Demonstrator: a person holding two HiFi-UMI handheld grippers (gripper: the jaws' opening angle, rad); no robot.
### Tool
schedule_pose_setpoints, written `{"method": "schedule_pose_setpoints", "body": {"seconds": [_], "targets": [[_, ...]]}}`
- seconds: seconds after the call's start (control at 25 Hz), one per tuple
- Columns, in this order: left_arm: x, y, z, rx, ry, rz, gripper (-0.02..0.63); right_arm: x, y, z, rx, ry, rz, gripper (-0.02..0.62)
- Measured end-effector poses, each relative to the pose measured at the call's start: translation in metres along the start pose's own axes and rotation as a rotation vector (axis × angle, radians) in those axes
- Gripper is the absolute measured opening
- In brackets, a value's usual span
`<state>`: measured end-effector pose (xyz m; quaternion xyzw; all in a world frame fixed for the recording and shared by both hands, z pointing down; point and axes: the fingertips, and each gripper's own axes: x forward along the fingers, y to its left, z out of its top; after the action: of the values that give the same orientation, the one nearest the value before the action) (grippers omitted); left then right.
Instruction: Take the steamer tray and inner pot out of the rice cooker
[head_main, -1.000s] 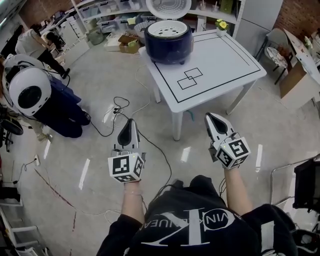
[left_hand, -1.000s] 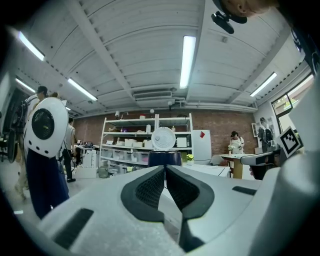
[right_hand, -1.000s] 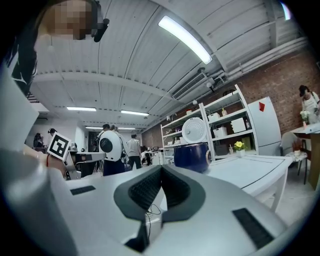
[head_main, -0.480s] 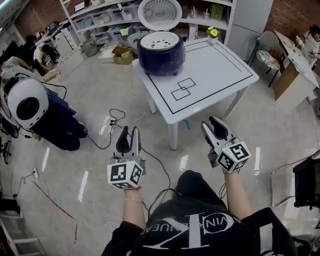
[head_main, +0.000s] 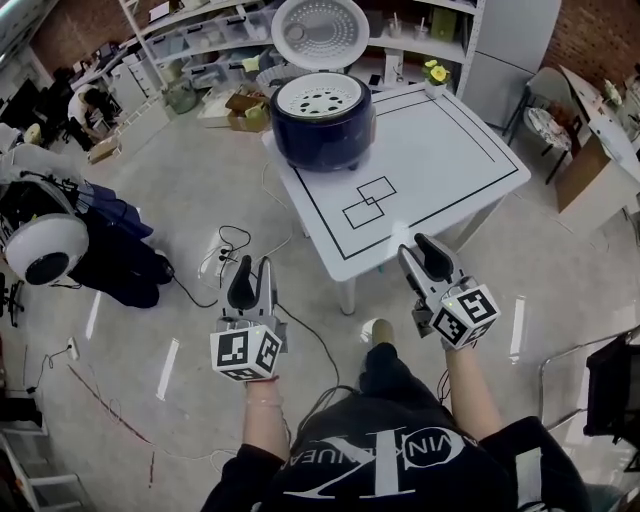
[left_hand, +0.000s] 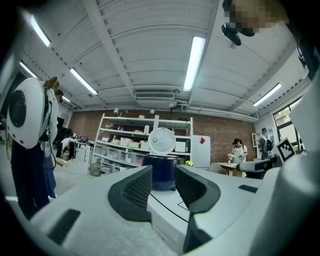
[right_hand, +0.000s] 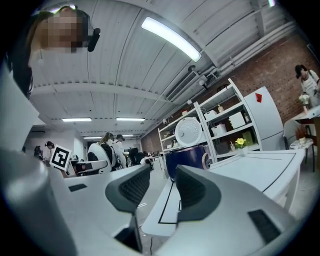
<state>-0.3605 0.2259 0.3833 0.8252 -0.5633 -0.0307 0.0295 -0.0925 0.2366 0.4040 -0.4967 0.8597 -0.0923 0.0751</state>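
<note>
White perforated steamer tray sits in top of dark blue round rice cooker, white lid upright behind it. Cooker stands on white worktop, well ahead of both claws, untouched. Left claw: jaws apart, just been opening, nothing between. Right claw: jaws wide, just been opening, nothing between; worktop's near edge just ahead.

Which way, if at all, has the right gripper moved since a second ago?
Yes. The right gripper moved toward the white table, tip now by its near edge. Its claw has just been opening, nothing in it.
</note>
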Motion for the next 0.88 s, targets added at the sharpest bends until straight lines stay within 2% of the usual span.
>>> {"method": "schedule_pose_setpoints", "body": {"seconds": [0.44,0.88], "targets": [[0.123,0.003,-0.005,-0.013,0.008,0.051,0.112,0.096,-0.086,0.019,0.002,0.040,0.080,0.146],[0.206,-0.004,-0.008,-0.015,0.012,0.112,0.114,0.164,-0.146,0.026,0.011,0.083,0.186,0.146]]}}
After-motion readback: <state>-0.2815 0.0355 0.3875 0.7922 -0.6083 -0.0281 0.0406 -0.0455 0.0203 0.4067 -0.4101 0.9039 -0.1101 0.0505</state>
